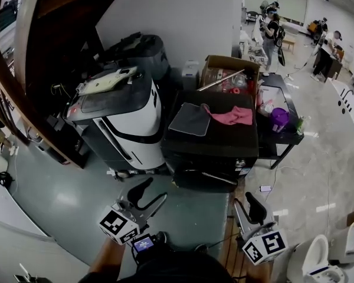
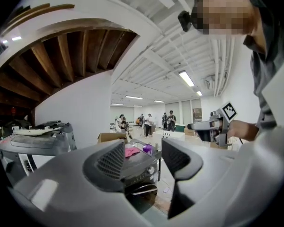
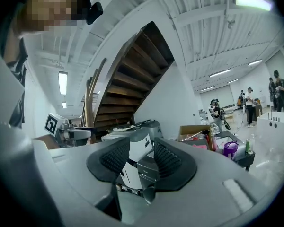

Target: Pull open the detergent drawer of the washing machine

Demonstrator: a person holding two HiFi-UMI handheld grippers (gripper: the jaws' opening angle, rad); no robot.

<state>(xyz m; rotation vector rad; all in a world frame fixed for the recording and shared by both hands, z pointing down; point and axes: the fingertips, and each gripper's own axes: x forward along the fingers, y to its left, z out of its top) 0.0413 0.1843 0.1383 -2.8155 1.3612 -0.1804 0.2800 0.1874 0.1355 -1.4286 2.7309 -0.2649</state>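
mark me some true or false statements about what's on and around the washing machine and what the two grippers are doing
1. A pink cloth lies on top of the dark washing machine. True.
2. The left gripper is clamped on the machine's front. False: it hangs in the air short of the machine, jaws apart, with nothing between them.
3. A purple cup stands on the side table to the right of the machine. True.
4. The cardboard box sits on the floor in front of the machine. False: it is behind the machine, by the wall.
5. The right gripper holds the grey cloth. False: the cloth lies on the machine's top, and the gripper is empty.
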